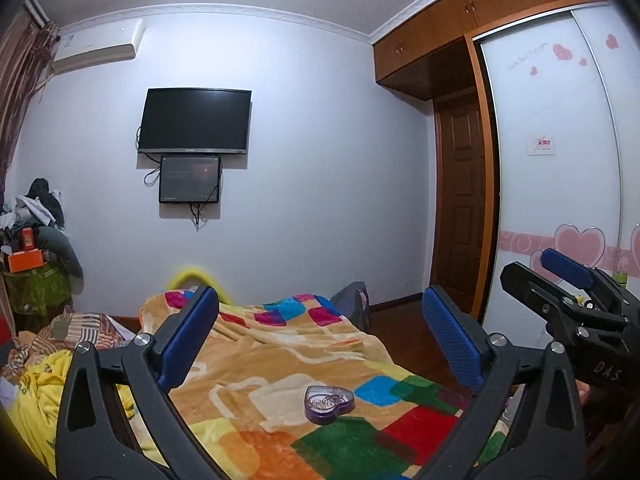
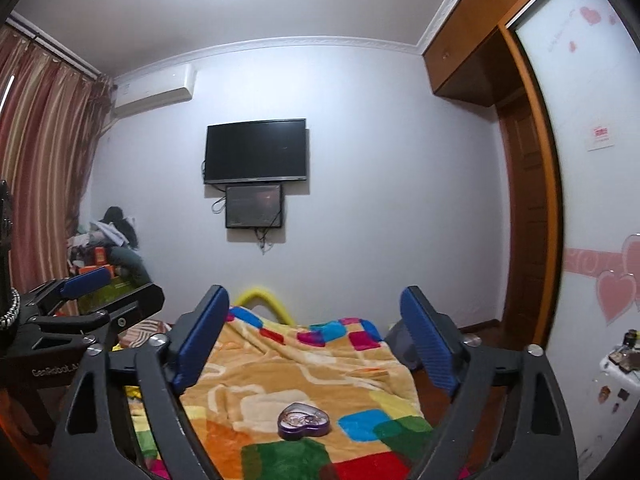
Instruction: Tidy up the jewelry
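Observation:
A purple heart-shaped jewelry box (image 1: 329, 403) with thin jewelry inside lies open on the colourful blanket (image 1: 280, 364) of the bed. It also shows in the right wrist view (image 2: 304, 420). My left gripper (image 1: 320, 336) is open and empty, raised above the bed, well short of the box. My right gripper (image 2: 316, 340) is open and empty, also raised above the bed. The right gripper shows at the right edge of the left wrist view (image 1: 568, 280), and the left gripper at the left edge of the right wrist view (image 2: 100, 292).
A TV (image 1: 195, 120) and a small screen (image 1: 189, 179) hang on the far wall. A clothes pile (image 1: 36, 240) stands far left. A wardrobe with a sliding door (image 1: 560, 160) lines the right. A yellow garment (image 1: 36, 392) lies on the bed's left.

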Demonstrator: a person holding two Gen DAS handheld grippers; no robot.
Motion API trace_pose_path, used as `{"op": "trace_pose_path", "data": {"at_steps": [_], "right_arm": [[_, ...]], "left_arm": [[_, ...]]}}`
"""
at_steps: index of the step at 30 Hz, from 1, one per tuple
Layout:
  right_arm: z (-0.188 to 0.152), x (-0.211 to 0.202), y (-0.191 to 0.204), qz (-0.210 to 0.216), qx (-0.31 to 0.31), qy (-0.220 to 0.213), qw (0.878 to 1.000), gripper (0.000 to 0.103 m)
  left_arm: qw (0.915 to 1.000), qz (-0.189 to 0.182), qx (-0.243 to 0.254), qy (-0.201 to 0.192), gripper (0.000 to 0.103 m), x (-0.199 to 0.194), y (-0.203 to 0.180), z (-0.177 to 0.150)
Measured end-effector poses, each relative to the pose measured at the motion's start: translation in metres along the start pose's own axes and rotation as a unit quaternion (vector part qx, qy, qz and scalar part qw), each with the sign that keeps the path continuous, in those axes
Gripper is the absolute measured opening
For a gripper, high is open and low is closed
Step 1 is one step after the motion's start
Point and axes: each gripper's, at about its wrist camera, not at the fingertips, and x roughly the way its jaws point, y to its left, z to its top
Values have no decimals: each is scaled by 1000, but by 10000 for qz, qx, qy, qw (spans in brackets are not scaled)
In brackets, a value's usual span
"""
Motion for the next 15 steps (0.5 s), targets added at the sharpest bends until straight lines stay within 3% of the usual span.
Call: {"op": "trace_pose_path", "data": {"at_steps": [4, 15], "right_arm": [[0, -4, -3, -45, 6, 72, 10000, 96], [-9, -14, -10, -8, 92, 207, 9997, 96]], "left_arm": [[10000, 4, -33, 59, 102, -6, -2, -5], [9999, 68, -40, 152, 102, -10, -3, -11]]}}
